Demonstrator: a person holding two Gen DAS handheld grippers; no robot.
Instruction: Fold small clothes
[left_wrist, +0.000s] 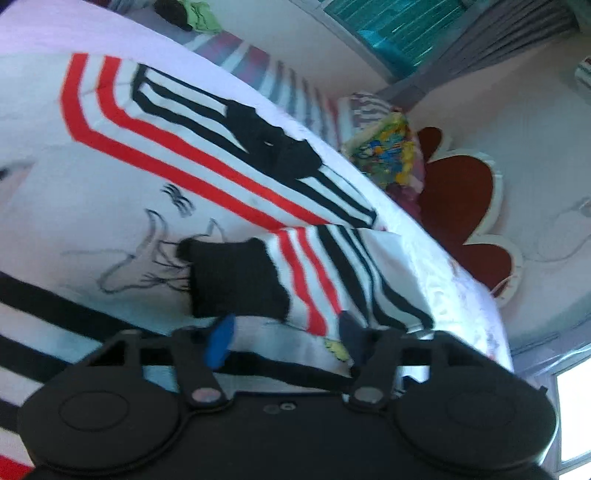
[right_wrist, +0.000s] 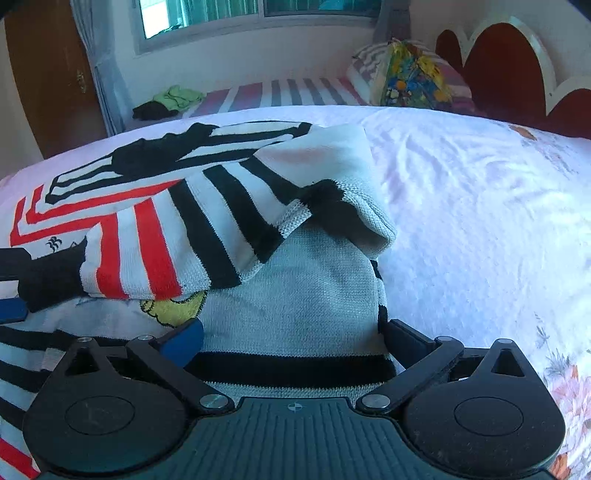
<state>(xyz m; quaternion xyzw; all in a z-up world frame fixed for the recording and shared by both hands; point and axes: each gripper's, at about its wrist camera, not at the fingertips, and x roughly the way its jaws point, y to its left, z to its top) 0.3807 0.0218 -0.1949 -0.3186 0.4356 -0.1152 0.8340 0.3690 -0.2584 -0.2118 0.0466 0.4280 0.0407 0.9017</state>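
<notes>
A white knit sweater with red and black stripes and a line drawing lies spread on the bed. One sleeve, ending in a black cuff, is folded across its body. My left gripper hovers just behind that cuff, its jaws apart over the fabric and pressing on nothing. In the right wrist view the sleeve lies across the sweater's folded side. My right gripper stands wide open astride that side; the cloth lies flat between its fingers, unpinched.
White floral bedsheet stretches to the right. A striped pillow and a colourful cushion sit by the red headboard. Green and black clothes lie at the far edge. The bed's edge drops to the floor.
</notes>
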